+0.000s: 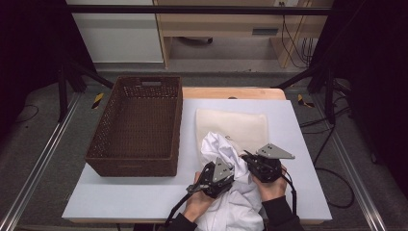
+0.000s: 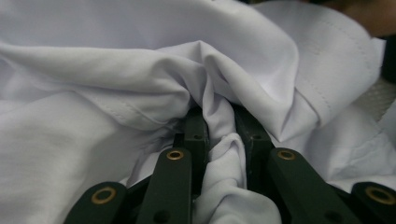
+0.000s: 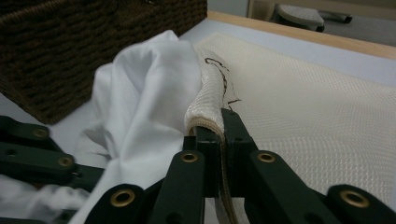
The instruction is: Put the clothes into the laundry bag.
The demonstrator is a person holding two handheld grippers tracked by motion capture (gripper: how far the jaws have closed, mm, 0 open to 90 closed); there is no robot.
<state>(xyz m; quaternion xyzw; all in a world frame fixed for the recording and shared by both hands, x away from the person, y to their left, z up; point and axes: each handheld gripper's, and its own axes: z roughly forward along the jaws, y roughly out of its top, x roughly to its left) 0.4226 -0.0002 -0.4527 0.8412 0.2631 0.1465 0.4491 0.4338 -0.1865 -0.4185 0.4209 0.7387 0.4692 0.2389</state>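
— What do you have in the left gripper [image 1: 222, 174] now?

— I see my left gripper pressed onto a fold of the white garment [image 2: 140, 79]. In the left gripper view the cloth is squeezed between the two jaws and comes up in wrinkles above them.

— And the right one?

— My right gripper [image 3: 215, 127] is pinching the edge of the cream mesh bag [image 3: 327, 107]. The rim of the bag is lifted and curls over the jaws; the rest of the bag lies flat on the white table [image 1: 144, 192].

— Where are these things on the table?

— In the high view the garment is in a heap at the near edge, partly on the bag, between my two hands. The bag is just behind it. The brown wicker basket [image 1: 137, 126] stands to the left, near the garment but not touching it.
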